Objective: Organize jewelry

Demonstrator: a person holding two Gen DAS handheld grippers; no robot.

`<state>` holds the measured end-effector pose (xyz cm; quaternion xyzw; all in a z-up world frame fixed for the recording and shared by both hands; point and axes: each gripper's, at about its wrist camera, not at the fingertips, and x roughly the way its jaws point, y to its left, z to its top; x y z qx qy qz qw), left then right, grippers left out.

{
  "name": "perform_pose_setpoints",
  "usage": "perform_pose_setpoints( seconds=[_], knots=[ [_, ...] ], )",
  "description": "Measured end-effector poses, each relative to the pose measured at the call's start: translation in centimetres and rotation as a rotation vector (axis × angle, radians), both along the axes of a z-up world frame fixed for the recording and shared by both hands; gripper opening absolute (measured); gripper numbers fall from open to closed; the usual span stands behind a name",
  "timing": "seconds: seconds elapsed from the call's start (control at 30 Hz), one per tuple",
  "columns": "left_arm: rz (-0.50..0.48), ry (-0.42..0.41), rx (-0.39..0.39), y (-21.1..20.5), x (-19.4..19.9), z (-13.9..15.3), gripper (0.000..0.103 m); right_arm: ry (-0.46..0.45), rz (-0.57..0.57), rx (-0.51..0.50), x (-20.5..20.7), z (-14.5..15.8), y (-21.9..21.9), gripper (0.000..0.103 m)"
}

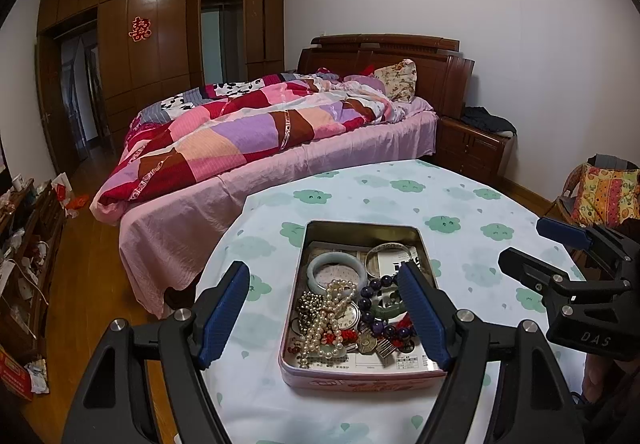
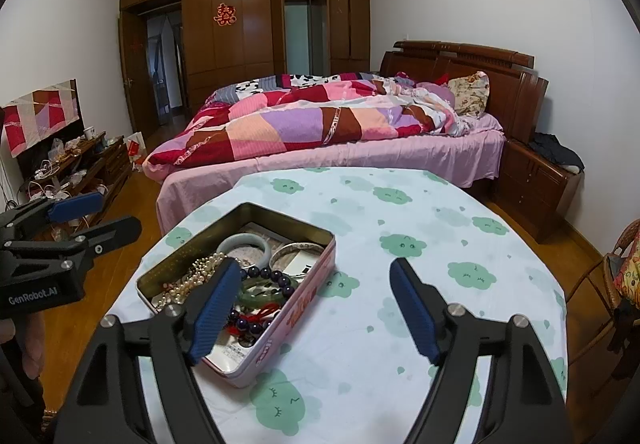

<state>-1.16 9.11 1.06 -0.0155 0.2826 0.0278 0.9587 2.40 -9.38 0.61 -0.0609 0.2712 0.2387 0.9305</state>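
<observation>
The pink tin box (image 1: pixel 362 378) stands w/o lid on a round table w/ a white cloth (image 1: pixel 460 204) printed w/ green clouds, and all jewelry is inside it. In the tin: a pale jade bangle (image 1: pixel 316 264) at the far left, a silver bangle (image 1: pixel 386 247) beside it at the far right, a pearl necklace (image 1: pixel 320 328) heaped at the left side, a dark purple bead bracelet (image 1: pixel 366 302) in the middle, a green bangle (image 2: pixel 266 290) near it, also a small watch face (image 1: pixel 351 314) and red cord pieces (image 1: pixel 347 336). The left gripper (image 1: pixel 324 318) hovers above the tin, jaws wide apart, nothing between the pads. The right gripper (image 2: pixel 316 308) is to the right of it, above the tin's right edge and the cloth, jaws also wide apart and empty. Behind the table is a bed (image 2: pixel 360 160) w/ a patchwork quilt (image 2: pixel 300 120).
</observation>
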Motion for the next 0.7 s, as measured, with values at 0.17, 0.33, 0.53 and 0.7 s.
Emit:
perform_pose_setpoints(
  seconds=[0.17, 0.33, 0.53, 0.7],
  knots=[
    [-0.002, 0.000, 0.003, -0.02, 0.03, 0.01, 0.077, -0.001, -0.001, 0.001, 0.00, -0.01, -0.01, 0.080],
    [0.003, 0.004, 0.002, 0.02, 0.04, 0.00, 0.077, -0.001, -0.001, 0.001, -0.01, -0.03, -0.01, 0.081],
    [0.001, 0.017, -0.010, 0.33, 0.16, -0.34, 0.077, 0.000, -0.001, 0.000, -0.02, -0.07, 0.00, 0.082],
    [0.001, 0.015, -0.012, 0.15, 0.12, -0.35, 0.077, 0.000, -0.001, -0.001, -0.07, -0.11, 0.03, 0.082]
  ],
)
